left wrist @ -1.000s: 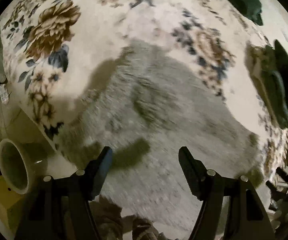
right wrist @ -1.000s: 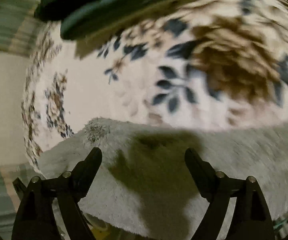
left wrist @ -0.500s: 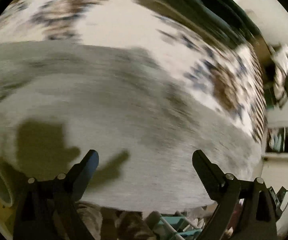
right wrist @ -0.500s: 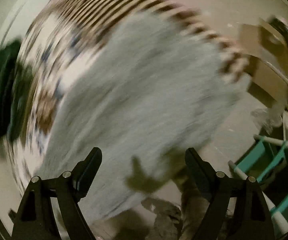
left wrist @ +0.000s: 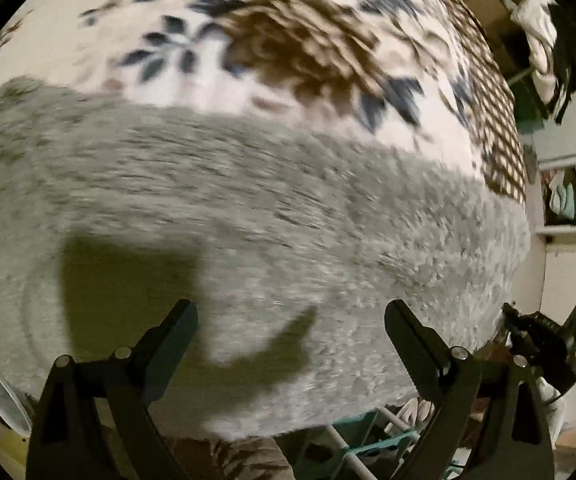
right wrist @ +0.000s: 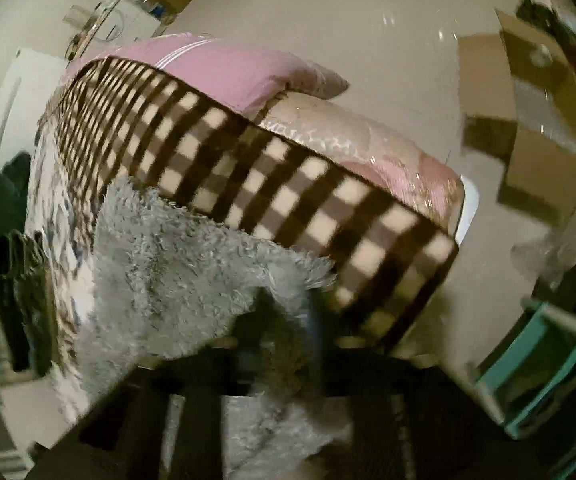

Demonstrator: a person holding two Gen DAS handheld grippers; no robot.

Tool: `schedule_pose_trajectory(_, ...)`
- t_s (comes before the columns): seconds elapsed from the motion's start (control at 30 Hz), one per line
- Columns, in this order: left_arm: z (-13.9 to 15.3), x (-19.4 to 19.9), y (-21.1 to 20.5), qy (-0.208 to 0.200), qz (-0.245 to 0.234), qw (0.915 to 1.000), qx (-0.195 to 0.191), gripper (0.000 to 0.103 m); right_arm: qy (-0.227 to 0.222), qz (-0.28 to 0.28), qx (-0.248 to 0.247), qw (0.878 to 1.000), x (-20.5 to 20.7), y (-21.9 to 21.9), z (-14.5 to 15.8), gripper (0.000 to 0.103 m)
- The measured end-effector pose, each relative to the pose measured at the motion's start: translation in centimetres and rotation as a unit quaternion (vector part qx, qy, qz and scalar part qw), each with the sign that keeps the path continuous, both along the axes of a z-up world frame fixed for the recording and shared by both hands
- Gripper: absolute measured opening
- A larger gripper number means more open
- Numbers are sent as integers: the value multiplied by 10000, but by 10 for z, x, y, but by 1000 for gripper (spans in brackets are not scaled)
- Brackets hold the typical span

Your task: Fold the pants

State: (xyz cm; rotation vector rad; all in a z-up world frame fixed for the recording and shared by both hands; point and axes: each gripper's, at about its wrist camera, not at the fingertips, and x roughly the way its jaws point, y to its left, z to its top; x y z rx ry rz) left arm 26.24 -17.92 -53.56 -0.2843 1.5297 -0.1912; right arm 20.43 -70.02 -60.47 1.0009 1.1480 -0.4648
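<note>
The grey fluffy pants (left wrist: 248,208) lie spread on a floral bedspread (left wrist: 288,40), filling the middle of the left wrist view. My left gripper (left wrist: 288,312) hovers over their near edge, open, with nothing between its fingers; its shadow falls on the fleece. In the right wrist view the pants (right wrist: 176,248) reach the bed's corner beside the checked border (right wrist: 288,184). My right gripper (right wrist: 284,312) is blurred and dark, its jaws shut on a bunch of the grey fleece at that end, and more fleece hangs below the fingers.
A pink mattress (right wrist: 228,64) shows under the checked border. Cardboard boxes (right wrist: 535,128) and a teal rack (right wrist: 547,344) stand on the floor to the right. A white cup (left wrist: 4,400) sits at the lower left, and dark clothing (right wrist: 8,208) lies on the bed's far side.
Both views swung quickly across the bed toward its checked corner. The right gripper went from wide open to shut on the pants' end. The left stayed open.
</note>
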Motion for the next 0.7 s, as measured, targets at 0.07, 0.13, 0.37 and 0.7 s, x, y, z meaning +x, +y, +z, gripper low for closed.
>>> schedule_pose_trajectory(0.07,-1,1,-11,3,-123,9999,59,96,-107,44,-249,9996,-3,2,13,7)
schedule_pose_trajectory(0.13,0,-1,-19,12,-208,9997,88,96,-229,-21,-358,9991,-13,2,32,6)
schedule_pose_trajectory(0.37,2,-6,-31,164,-351,9992,-18,96,-180,-393,-91,9990,-65,-10,65,6)
schedule_pose_trajectory(0.7,1,-25,-21,374,-439,9983,28,96,50,-539,890,9946,-101,-6,17,52)
